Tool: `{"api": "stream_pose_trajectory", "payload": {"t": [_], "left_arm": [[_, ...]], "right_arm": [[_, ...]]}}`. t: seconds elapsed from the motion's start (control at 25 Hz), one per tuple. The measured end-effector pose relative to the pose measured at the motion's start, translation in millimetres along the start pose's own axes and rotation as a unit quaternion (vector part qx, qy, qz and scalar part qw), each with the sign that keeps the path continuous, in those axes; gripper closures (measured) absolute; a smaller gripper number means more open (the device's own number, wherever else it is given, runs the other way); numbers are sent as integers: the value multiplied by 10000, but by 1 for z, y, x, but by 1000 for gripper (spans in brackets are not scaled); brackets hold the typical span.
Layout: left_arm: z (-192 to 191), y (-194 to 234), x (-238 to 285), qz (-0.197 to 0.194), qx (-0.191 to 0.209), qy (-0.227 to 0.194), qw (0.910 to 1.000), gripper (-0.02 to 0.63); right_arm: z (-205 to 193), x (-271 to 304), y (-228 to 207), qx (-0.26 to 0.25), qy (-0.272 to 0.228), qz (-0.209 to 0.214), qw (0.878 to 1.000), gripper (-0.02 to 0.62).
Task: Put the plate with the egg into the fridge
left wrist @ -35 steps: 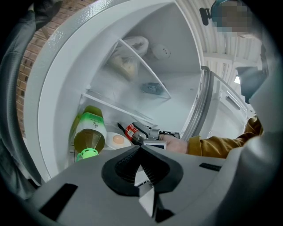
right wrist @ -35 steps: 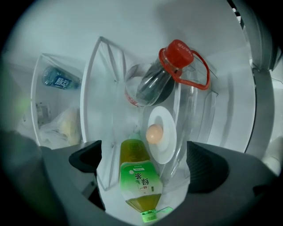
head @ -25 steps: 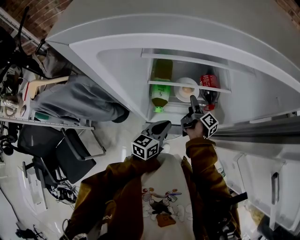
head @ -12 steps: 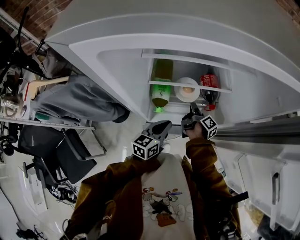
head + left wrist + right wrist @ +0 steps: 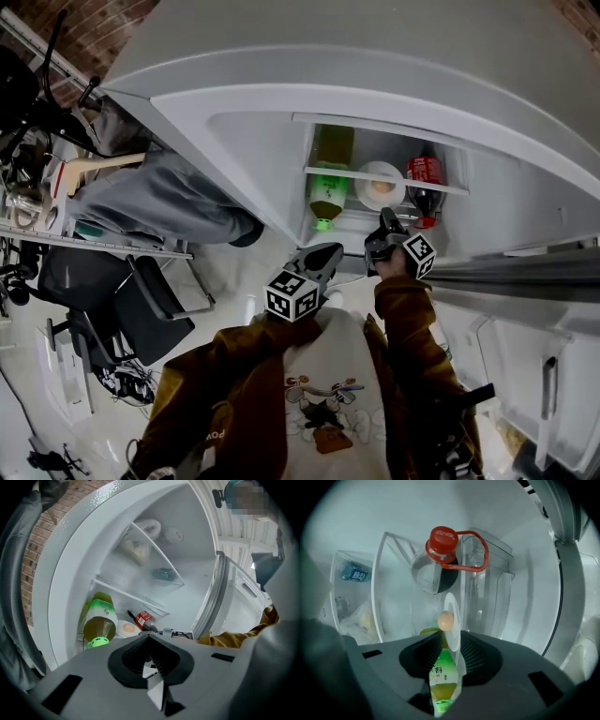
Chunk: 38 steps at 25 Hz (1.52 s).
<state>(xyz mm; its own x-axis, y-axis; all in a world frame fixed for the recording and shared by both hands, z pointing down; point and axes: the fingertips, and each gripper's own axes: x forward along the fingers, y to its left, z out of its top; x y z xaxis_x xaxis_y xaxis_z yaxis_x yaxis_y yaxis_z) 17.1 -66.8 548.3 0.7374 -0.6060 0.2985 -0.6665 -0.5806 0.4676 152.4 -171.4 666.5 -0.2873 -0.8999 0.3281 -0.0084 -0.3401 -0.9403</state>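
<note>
Two tongs hang before the open fridge [image 5: 281, 112] in the head view, and the job looks all but done. The plate [image 5: 366, 176] with the egg [image 5: 379, 185] sits on the fridge shelf [image 5: 452, 189], a green bottle [image 5: 326, 192] at its 9 o'clock and a cola bottle [image 5: 424, 183] at its 3 o'clock. The right tongs [image 5: 385, 217] hover at the plate's 6 o'clock, near its rim but apart from it. The left tongs [image 5: 333, 248] hang at about 8 o'clock from the right.

In the left gripper view, the left tongs are pressed together on nothing. Beyond them, towards 11 o'clock, the plate lies flat on the shelf between the two bottles.

The right gripper view is rolled, so the plate shows edge-on at 12 o'clock. The right tongs have just been closing and stand a narrow slit apart, gripping nothing; plate and green bottle only show through the gap.

Judging from this, what remains is pulling back and perhaps shutting the fridge door [image 5: 562, 328].
</note>
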Motion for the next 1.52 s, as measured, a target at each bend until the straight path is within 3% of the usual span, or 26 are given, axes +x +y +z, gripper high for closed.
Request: {"api": "stream_pose_trajectory", "payload": {"t": [0.52, 0.64, 1.52], "left_arm": [[3, 5, -1, 23, -15, -8, 10000, 600], [3, 7, -2, 39, -17, -15, 10000, 600], [10, 16, -6, 123, 30, -53, 9999, 600]], "right_arm": [[2, 10, -10, 85, -11, -273, 9996, 488], [2, 10, -14, -36, -48, -410, 9991, 577], [9, 33, 0, -80, -9, -183, 9998, 583]]}}
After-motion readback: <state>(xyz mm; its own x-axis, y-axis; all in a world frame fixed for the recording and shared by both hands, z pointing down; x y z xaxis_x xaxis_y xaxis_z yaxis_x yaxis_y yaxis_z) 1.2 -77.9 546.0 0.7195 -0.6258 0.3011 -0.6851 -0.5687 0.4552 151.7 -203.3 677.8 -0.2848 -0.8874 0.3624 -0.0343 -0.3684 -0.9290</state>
